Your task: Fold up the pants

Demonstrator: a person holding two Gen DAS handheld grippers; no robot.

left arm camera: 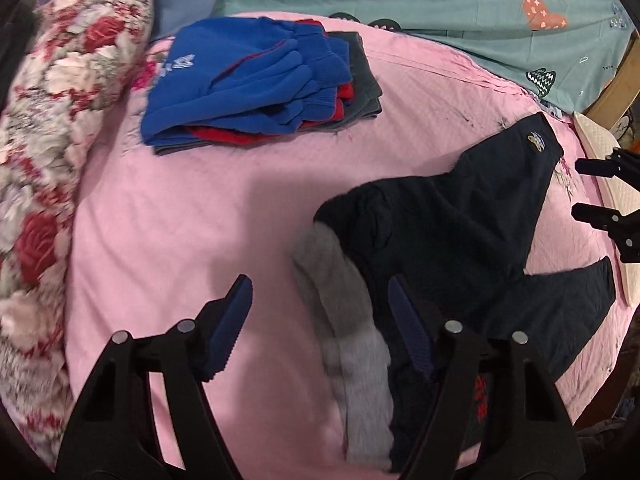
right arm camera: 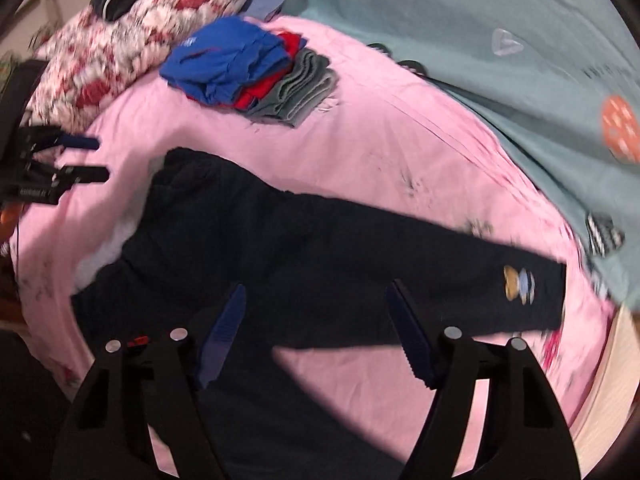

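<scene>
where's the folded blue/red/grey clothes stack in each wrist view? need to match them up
Left wrist: the stack of folded clothes lies upper left of centre on the pink sheet, beside the floral blanket.
Right wrist: the stack sits near the top, left of centre, again next to the floral blanket.
Shared landmark: the dark pants, spread on the sheet nearer the camera than the stack in both views.

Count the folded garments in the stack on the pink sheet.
3 visible: blue on top, red beneath it, grey at the bottom; more may be hidden inside.
</scene>
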